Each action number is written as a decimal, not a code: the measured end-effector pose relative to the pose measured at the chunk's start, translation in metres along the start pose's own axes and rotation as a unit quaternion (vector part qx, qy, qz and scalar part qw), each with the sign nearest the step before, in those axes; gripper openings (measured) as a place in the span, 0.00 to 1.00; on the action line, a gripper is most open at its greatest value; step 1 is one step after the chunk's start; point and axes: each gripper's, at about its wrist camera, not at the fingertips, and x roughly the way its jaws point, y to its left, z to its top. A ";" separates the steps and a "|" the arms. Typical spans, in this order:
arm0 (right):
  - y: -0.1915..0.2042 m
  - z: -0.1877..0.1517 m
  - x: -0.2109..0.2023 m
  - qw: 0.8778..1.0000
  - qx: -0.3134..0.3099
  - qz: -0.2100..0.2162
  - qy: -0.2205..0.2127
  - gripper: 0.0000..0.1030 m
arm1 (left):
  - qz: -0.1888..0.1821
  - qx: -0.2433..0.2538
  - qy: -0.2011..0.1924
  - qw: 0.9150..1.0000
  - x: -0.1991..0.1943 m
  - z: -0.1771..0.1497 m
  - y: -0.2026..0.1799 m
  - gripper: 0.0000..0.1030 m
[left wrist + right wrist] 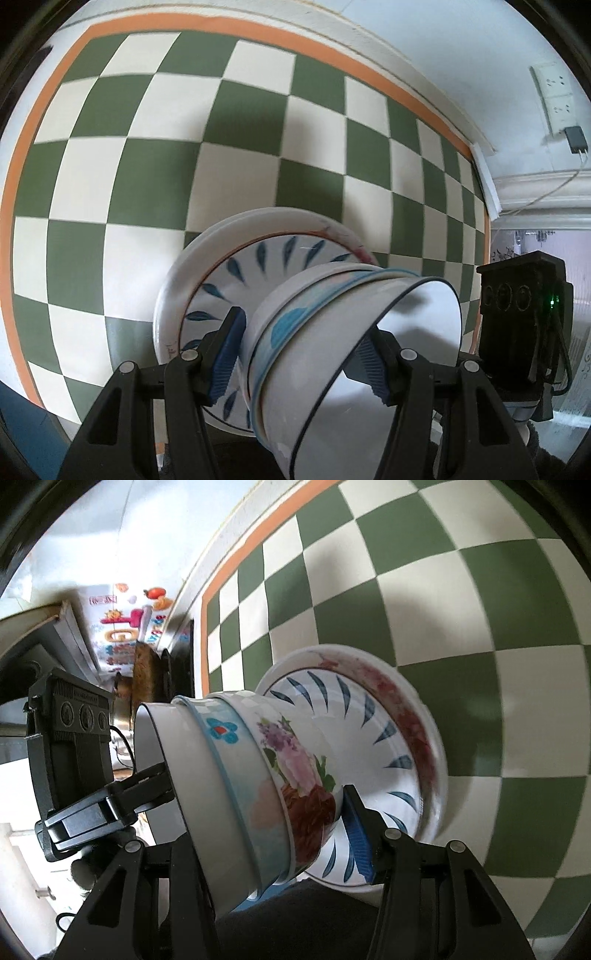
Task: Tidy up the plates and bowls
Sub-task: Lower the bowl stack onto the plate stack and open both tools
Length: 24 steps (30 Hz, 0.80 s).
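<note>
the whole stack [295, 314] of plates and bowls is up off the checked bench [184, 129], gripped from both sides at once and tipped over sideways. the left wrist view shows the plain white inside of the top bowl [417, 332], a wall socket [554, 96] with a black plug in it, and the right gripper's body at the edge; the right wrist view shows the outsides instead: a bowl with a blue flower [221, 731], one with pink and red blossoms [303, 775], the blue-leaf plate [388, 738] and the red-rimmed plate [413, 716] beneath. that view also catches colourful stickers [125, 627] on a far wall, with red writing too small to read. the left gripper [295, 365] has its jaws about half spread, pinching the stack, one blue pad against the blue-leaf plate, the other inside the top bowl. the right gripper [266, 830] is likewise half spread and clamped on the stack, one blue pad between the blossom bowl and the plate; its other finger is hidden behind the bowls.
</note>
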 end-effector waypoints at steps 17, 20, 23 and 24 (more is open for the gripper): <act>0.002 0.014 0.029 1.000 -0.003 -0.030 0.007 0.51 | -0.008 -0.012 0.007 1.000 0.014 -0.003 0.015 0.55; 0.005 0.013 0.028 0.999 -0.009 -0.038 0.005 0.52 | 0.000 -0.011 0.007 1.000 0.013 -0.005 0.014 0.55; 0.010 0.010 0.026 0.998 -0.016 -0.058 0.002 0.53 | 0.019 -0.001 -0.003 1.000 0.009 -0.008 0.012 0.55; 0.013 0.009 0.025 0.997 -0.023 -0.071 -0.001 0.54 | 0.025 0.002 -0.005 1.000 0.008 -0.009 0.012 0.55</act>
